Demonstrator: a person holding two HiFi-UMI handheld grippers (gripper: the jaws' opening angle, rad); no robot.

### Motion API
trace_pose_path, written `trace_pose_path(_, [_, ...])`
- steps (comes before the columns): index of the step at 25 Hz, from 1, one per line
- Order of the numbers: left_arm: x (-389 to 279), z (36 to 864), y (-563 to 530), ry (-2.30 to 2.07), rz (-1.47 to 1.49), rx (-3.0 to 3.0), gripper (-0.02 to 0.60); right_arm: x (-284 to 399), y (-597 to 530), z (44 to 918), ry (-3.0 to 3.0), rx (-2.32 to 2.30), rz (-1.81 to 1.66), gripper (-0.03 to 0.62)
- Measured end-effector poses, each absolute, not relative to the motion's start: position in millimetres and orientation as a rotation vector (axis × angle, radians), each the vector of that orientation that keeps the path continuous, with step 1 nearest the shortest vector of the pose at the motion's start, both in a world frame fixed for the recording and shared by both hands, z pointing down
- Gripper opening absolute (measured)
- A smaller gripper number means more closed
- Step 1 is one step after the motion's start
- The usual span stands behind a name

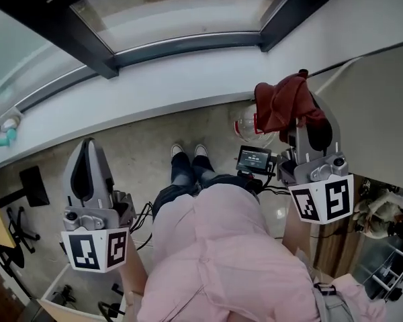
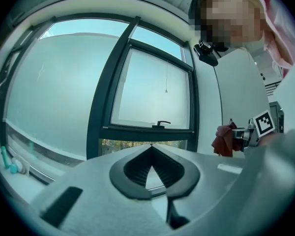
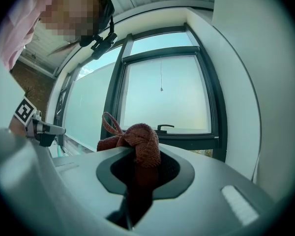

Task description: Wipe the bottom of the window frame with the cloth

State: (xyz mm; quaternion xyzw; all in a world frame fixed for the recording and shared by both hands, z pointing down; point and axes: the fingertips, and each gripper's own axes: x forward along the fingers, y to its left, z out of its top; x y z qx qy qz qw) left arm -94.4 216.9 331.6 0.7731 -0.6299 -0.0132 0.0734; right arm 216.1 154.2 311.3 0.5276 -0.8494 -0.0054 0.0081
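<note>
Right gripper [image 1: 307, 123] clamped on bunched red cloth [image 1: 285, 102], held up near the white sill [image 1: 154, 89] under the dark window frame [image 1: 188, 47]; left gripper [image 1: 87, 146] jaws pressed together, empty, well apart from the cloth.

Head view steeply down, gripper views forward — sharing window [image 2: 152, 90]

A: Where is there room to pass?
B: Along the white sill [image 1: 174, 86], bare under the frame's bottom rail [image 1: 188, 45] between the two dark posts.
A: What blocks?
B: The left post [image 1: 80, 35] and right post [image 1: 292, 15] stand down onto the rail. Small teal and white things [image 1: 3, 133] sit at the sill's far left; the wall [image 1: 383, 19] shuts off the right, just beyond the right post.
</note>
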Motion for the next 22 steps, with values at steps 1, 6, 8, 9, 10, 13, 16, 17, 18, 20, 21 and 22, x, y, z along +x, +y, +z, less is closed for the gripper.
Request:
trace_pose_path(1, [-94, 331, 216, -1.882, -0.043, 2.333, -0.003, 215, 158, 311, -2.647, 1.652, -0.027, 0.057])
trace_pose_path(6, [-76, 325, 207, -1.802, -0.07, 2.416, -0.003, 221, 169, 315, -2.602, 1.678, -0.018, 0.057])
trace_pose_path(8, [-69, 326, 201, -1.775, -0.067, 2.436, -0.003, 230, 171, 315, -2.589, 1.714, -0.014, 0.057])
trace_pose_path(9, [-69, 328, 199, -1.77, -0.062, 2.436, -0.003, 234, 171, 315, -2.579, 1.73, -0.013, 0.057])
trace_pose_path(10, [-71, 331, 196, -1.771, -0.057, 2.428, -0.003, 236, 171, 316, -2.57, 1.743, -0.012, 0.057])
trace_pose_path(13, [-80, 333, 192, -1.783, -0.058, 2.397, -0.003, 238, 173, 317, -2.552, 1.763, -0.009, 0.057])
trace_pose_path(16, [-78, 329, 192, -1.761, -0.06, 2.424, -0.003, 237, 179, 315, -2.543, 1.775, -0.01, 0.057])
trace_pose_path(17, [-77, 328, 192, -1.751, -0.058, 2.435, -0.003, 236, 179, 316, -2.541, 1.777, -0.008, 0.057])
trace_pose_path(18, [-76, 329, 191, -1.744, -0.058, 2.441, -0.003, 235, 178, 317, -2.54, 1.776, -0.004, 0.057])
trace_pose_path(20, [-79, 332, 190, -1.738, -0.061, 2.434, -0.003, 229, 174, 319, -2.538, 1.759, -0.001, 0.057])
trace_pose_path(21, [-82, 334, 190, -1.739, -0.064, 2.425, -0.003, 224, 172, 321, -2.538, 1.742, -0.004, 0.057])
trace_pose_path(22, [-85, 335, 190, -1.741, -0.067, 2.417, -0.003, 218, 170, 321, -2.541, 1.722, -0.008, 0.057])
